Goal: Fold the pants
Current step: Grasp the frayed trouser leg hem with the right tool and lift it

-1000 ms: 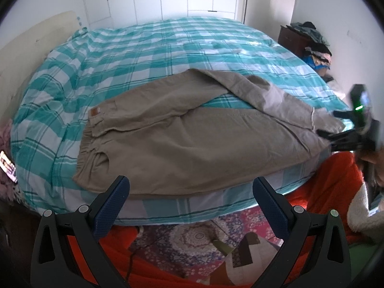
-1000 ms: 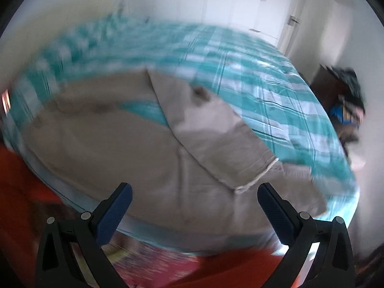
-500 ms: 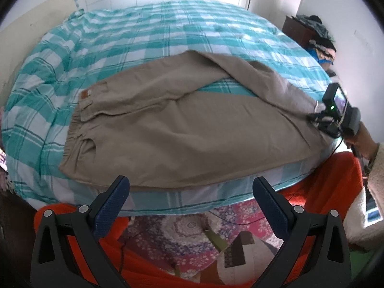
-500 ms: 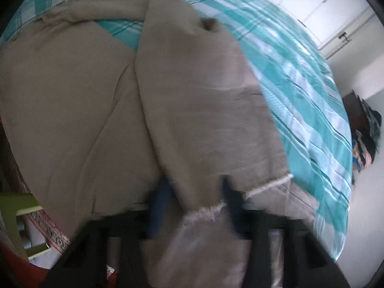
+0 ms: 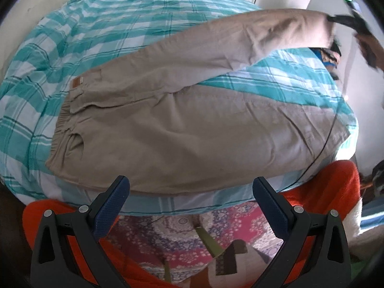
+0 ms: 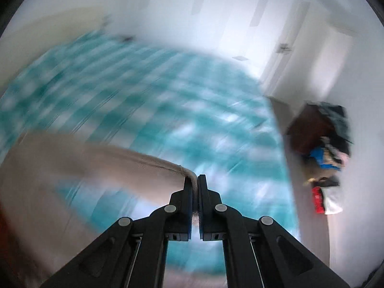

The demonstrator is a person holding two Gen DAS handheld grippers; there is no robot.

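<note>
Pants: beige pants lay across the teal checked bed, one leg raised off it | Right: your right gripper pinched that leg's hem | Left: your left gripper hung spread and empty off the bed's near edge.

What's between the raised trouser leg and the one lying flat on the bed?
In the left wrist view, a wedge of teal checked bedspread shows between the lifted leg and the flat leg; nothing else lies there.
</note>
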